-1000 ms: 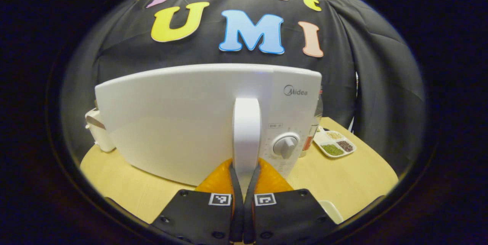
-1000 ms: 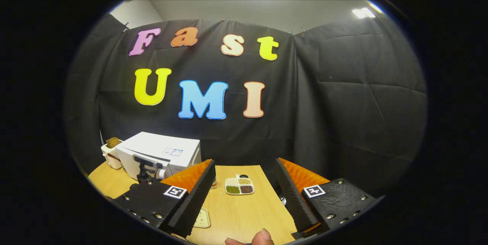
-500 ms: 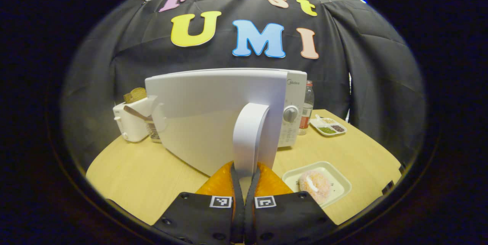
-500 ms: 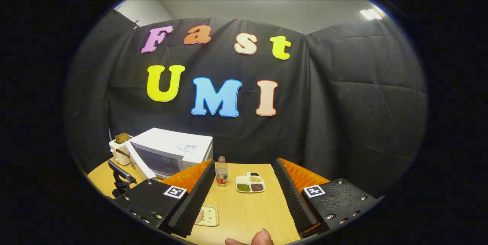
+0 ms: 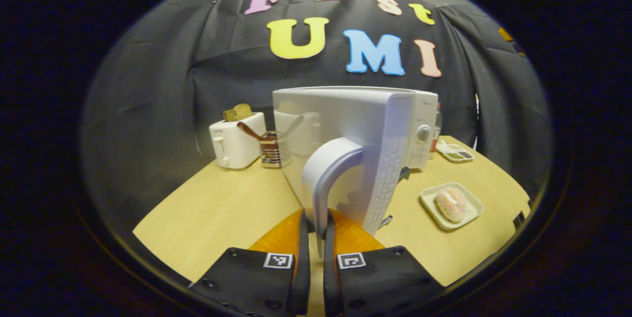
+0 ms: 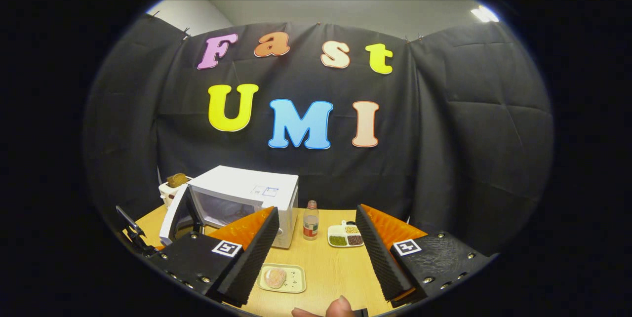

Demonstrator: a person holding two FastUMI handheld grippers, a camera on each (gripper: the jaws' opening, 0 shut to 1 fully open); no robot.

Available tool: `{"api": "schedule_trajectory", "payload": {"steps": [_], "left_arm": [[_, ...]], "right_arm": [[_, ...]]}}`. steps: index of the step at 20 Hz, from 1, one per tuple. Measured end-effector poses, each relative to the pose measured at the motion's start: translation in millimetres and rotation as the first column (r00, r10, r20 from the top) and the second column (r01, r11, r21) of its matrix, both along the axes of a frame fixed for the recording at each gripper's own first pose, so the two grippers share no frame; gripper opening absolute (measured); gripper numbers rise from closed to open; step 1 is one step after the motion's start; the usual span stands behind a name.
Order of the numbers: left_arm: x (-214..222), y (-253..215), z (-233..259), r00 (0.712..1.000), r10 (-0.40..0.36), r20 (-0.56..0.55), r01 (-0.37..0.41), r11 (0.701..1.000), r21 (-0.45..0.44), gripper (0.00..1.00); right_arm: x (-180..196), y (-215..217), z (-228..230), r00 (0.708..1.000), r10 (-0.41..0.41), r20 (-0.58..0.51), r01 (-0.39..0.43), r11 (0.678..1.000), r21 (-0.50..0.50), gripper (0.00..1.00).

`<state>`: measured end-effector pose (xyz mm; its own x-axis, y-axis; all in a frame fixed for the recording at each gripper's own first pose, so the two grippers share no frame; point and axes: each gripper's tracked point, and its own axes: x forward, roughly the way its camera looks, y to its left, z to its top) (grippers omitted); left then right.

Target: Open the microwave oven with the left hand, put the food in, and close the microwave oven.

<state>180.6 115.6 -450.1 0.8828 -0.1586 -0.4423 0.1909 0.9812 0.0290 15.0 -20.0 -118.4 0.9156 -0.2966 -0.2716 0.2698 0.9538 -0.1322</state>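
I'm gripping the door handle (image 5: 330,178) with the left gripper (image 5: 316,238), fingers pinched onto both of its sides, and the microwave door (image 5: 345,151) is standing swung wide towards me. It's a stiff, hinged panel, so I'm judging it will follow its arc and want no squeeze beyond this. On the left sit a toaster (image 5: 236,145) and a utensil holder (image 5: 269,151), near the door's swing. Further right, the doughnut (image 5: 450,203) is lying on its small tray (image 5: 473,203) on the table (image 5: 222,208), well clear of the door. It looks soft and crumbly, so I'm favouring the rigid tray rim. The right gripper (image 6: 316,243) is hovering spread wide and empty above that tray (image 6: 297,280), with open table around.
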Motion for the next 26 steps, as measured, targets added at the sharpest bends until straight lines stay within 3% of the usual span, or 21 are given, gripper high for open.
{"api": "schedule_trajectory", "payload": {"steps": [2, 8, 14, 18, 19, 20, 22, 23, 26], "left_arm": [[-0.3, 22.8, 0.1, 1.0, 0.026, -0.007, -0.026, 1.0, -0.015, 0.17], [0.1, 55.0, -4.0, 0.999, 0.023, -0.045, -0.026, 0.996, -0.086, 0.22], [-10.5, 78.3, 5.0, 0.996, 0.044, -0.074, -0.049, 0.997, -0.067, 0.47], [-37.7, 94.8, 50.3, 0.991, 0.129, -0.02, -0.13, 0.991, -0.027, 0.6], [-50.2, 98.1, 62.7, 0.987, 0.162, -0.014, -0.162, 0.986, -0.022, 0.6], [-63.3, 102.2, 76.8, 0.979, 0.203, -0.01, -0.203, 0.979, -0.018, 0.53], [-99.0, 93.2, 113.3, 0.962, 0.272, 0.004, -0.271, 0.961, -0.057, 0.61], [-115.8, 86.3, 135.2, 0.954, 0.3, 0.023, -0.297, 0.951, -0.09, 0.5], [-159.1, 64.6, 186.8, 0.936, 0.347, 0.064, -0.338, 0.933, -0.127, 0.63]], "right_arm": [[-3.2, 7.2, -3.4, 1.0, 0.014, -0.01, -0.014, 1.0, 0.003, 0.96], [-8.9, 15.5, -7.8, 0.998, 0.054, -0.023, -0.054, 0.999, 0.007, 0.95], [-16.4, 15.2, -13.4, 0.993, 0.112, -0.025, -0.111, 0.993, 0.026, 0.95], [-25.5, 11.5, -19.0, 0.986, 0.167, -0.022, -0.166, 0.985, 0.056, 0.95], [-27.5, 12.1, -21.5, 0.982, 0.187, -0.022, -0.185, 0.98, 0.068, 0.95], [-29.0, 12.8, -27.0, 0.978, 0.206, -0.026, -0.204, 0.976, 0.079, 0.95], [-33.0, 11.1, -37.2, 0.971, 0.239, -0.03, -0.235, 0.967, 0.104, 0.95], [-33.8, 11.6, -43.0, 0.968, 0.251, -0.025, -0.246, 0.961, 0.123, 0.95], [-30.5, 9.1, -75.8, 0.963, 0.269, -0.03, -0.259, 0.949, 0.179, 0.95]]}}
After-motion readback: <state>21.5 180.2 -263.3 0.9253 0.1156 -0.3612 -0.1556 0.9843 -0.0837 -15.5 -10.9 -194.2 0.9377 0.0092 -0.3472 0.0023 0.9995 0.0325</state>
